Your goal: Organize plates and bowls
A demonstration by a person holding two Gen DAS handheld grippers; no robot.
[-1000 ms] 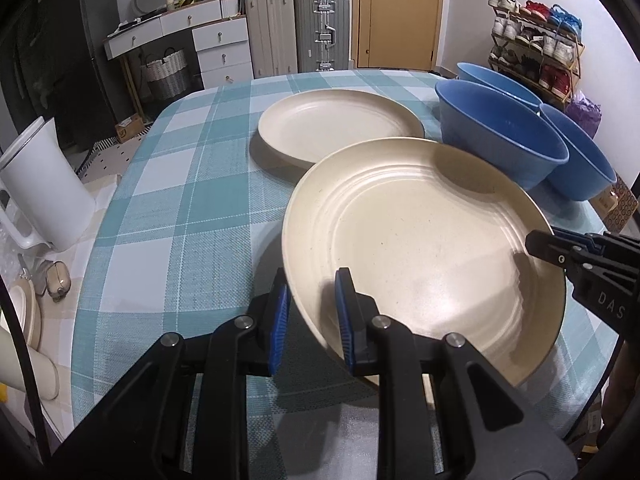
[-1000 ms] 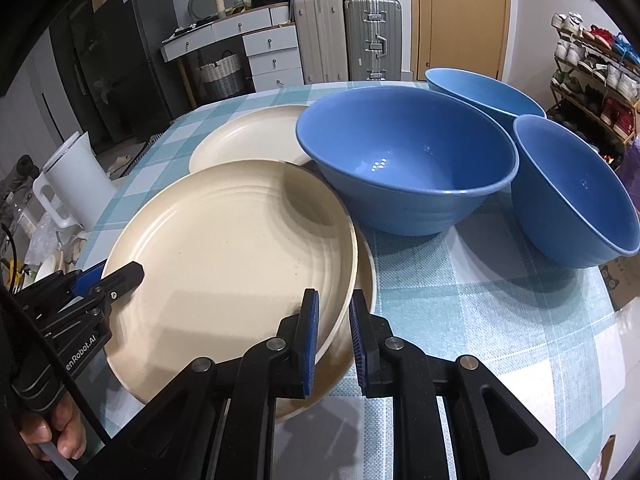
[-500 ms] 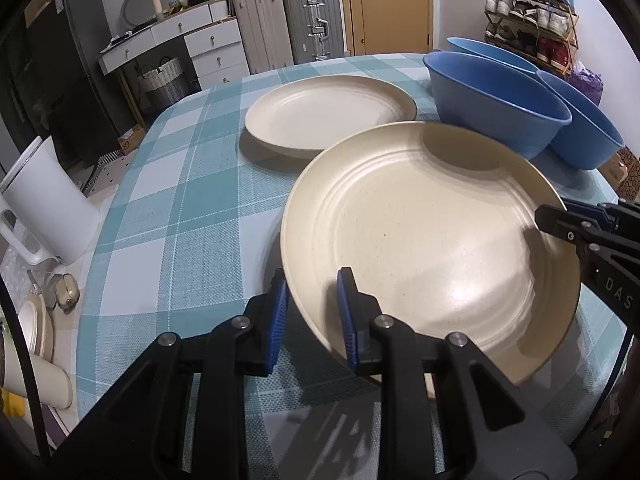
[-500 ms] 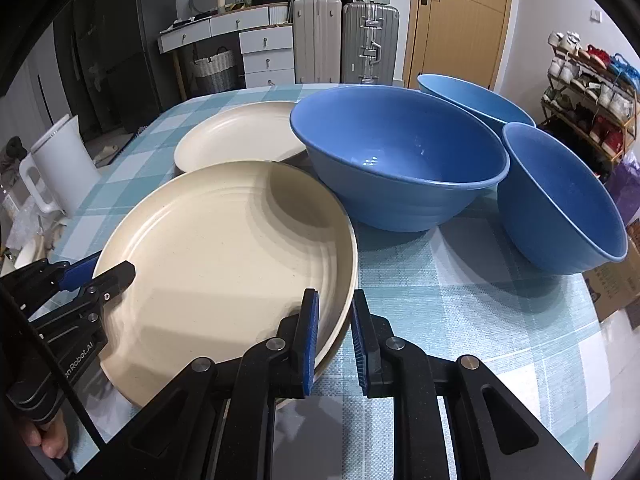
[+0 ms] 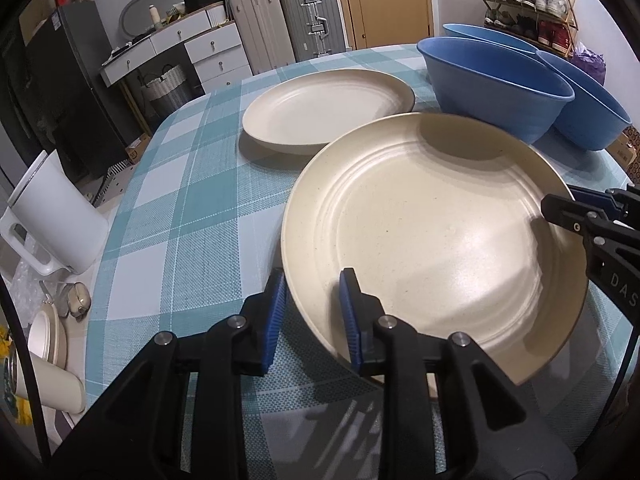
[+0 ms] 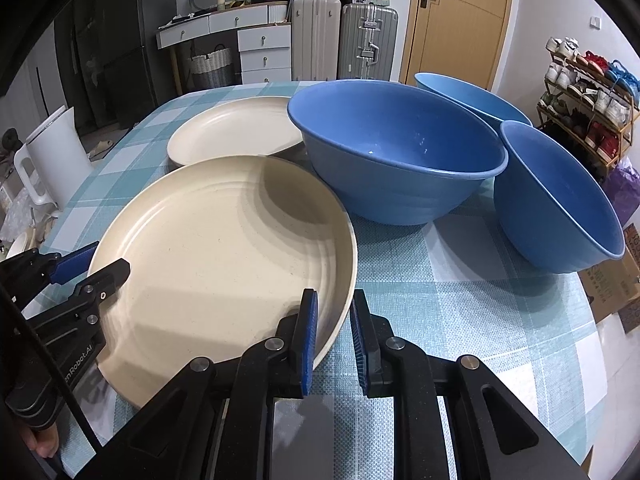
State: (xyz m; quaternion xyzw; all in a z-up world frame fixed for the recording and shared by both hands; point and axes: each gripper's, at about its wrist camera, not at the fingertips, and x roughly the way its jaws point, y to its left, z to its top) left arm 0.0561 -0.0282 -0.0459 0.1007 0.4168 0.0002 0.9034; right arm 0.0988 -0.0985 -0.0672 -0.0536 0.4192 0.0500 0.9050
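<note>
A large cream plate (image 5: 432, 232) (image 6: 224, 248) lies low over the checked tablecloth, gripped at opposite sides. My left gripper (image 5: 313, 277) (image 6: 106, 258) is shut on its near-left rim. My right gripper (image 6: 334, 296) (image 5: 576, 200) is shut on its near-right rim. A sliver of another cream rim (image 5: 431, 386) shows beneath it. A second cream plate (image 5: 328, 112) (image 6: 236, 128) sits behind. Three blue bowls stand to the right: the big one (image 6: 396, 152) (image 5: 492, 88), a tilted one (image 6: 556, 200) (image 5: 588, 116) and a far one (image 6: 468, 96).
A white kettle (image 5: 52, 216) (image 6: 52, 152) stands off the table's left edge, with cups (image 5: 48, 360) lower down. A cardboard box (image 6: 612, 280) lies on the floor at the right. Bare tablecloth (image 5: 188, 208) stretches left of the plates.
The held plate has sunk and levelled out. The rim of the plate under it, plain in the earlier right wrist frames, is now covered there. Both grippers stay on the rim.
</note>
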